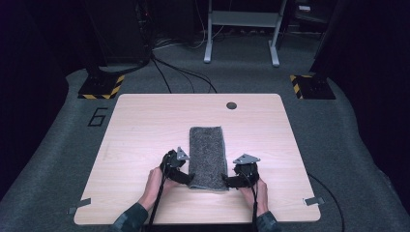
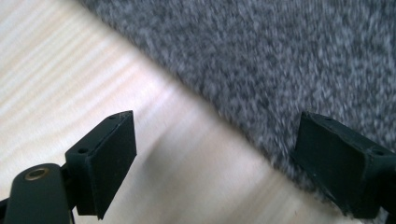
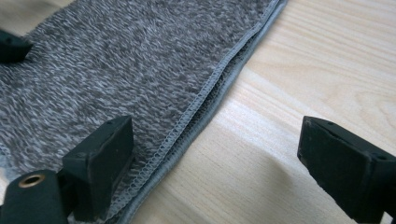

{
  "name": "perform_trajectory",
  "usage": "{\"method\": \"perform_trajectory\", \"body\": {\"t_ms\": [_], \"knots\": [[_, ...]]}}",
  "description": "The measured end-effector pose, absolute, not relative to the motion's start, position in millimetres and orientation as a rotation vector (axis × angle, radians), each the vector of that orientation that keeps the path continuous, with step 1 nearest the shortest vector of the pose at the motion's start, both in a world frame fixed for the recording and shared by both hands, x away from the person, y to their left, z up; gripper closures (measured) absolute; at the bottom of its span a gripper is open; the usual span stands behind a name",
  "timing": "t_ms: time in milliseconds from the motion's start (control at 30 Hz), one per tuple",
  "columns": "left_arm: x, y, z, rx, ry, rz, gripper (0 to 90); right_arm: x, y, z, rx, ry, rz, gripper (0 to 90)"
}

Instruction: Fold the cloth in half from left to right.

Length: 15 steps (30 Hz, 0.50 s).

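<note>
A folded grey towel lies flat on the wooden bench, near the middle, with its long side going away from the person. The left gripper is at the near left corner of the towel, and the right gripper is at the near right corner. The fingers of both grippers are wide apart and hold nothing. In the right gripper view, one finger is over the stitched edge of the towel and the other is over bare wood.

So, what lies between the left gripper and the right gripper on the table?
The near end of the grey towel lies between the left gripper and the right gripper, as the high view shows. Both grippers are open at its edges.
</note>
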<state>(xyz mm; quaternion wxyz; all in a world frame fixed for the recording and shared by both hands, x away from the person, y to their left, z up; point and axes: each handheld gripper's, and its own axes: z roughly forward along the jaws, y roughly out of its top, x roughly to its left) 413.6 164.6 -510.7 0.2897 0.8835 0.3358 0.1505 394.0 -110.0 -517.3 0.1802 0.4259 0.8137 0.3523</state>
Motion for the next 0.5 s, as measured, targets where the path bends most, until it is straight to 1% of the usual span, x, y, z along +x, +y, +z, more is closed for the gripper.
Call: {"method": "perform_trajectory", "body": {"t_ms": [233,500], "knots": [[405,167,-513,2.339,0.898,0.431,12.5,390,-109,-524,1.17,2.313,0.943,11.9],[393,172,-513,2.337,0.897,0.414,12.6,380,-109,-525,1.165,2.327,0.971,11.8]]}}
